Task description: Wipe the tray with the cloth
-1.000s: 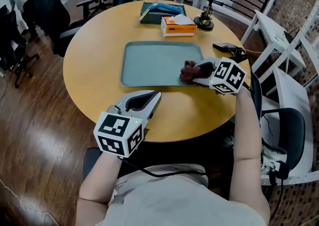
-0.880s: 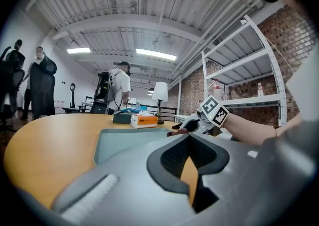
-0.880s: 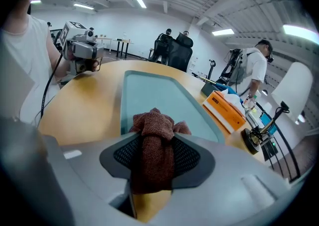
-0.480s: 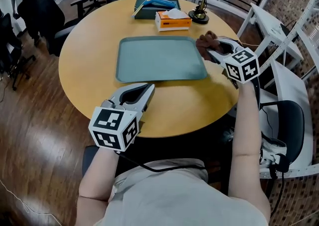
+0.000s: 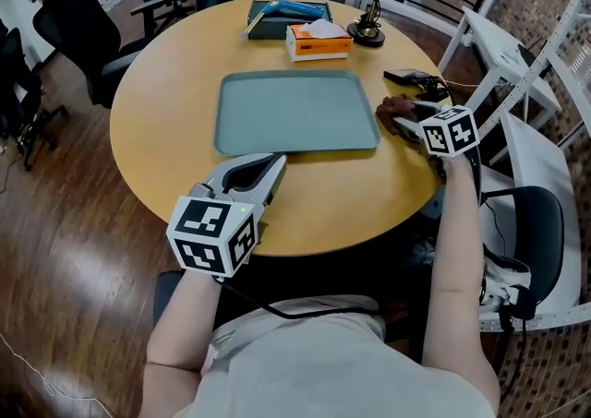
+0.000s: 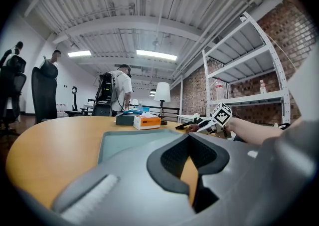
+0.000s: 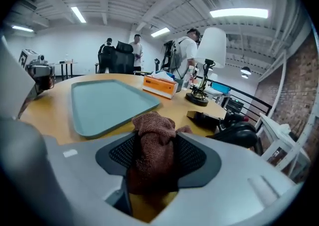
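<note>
The teal tray point(image 5: 295, 112) lies in the middle of the round wooden table point(image 5: 175, 102). The brown cloth point(image 5: 391, 110) rests on the table just past the tray's right edge. My right gripper point(image 5: 402, 119) has the cloth between its jaws. In the right gripper view the cloth point(image 7: 152, 140) fills the gap and touches both pads while the jaws are opening, with the tray point(image 7: 104, 103) ahead to the left. My left gripper point(image 5: 274, 165) is shut and empty at the table's near edge, in front of the tray point(image 6: 124, 142).
Behind the tray stand an orange tissue box point(image 5: 319, 41), a dark box point(image 5: 286, 15) with a blue item, and a lamp point(image 5: 374, 29). A black device point(image 5: 416, 82) lies just beyond the cloth. Office chairs point(image 5: 78, 29) and white shelving point(image 5: 517, 65) surround the table.
My right gripper carried the cloth off the tray's right front corner, lifted it over the right side, and brought it down onto the table beside the tray. The left gripper stayed put.
</note>
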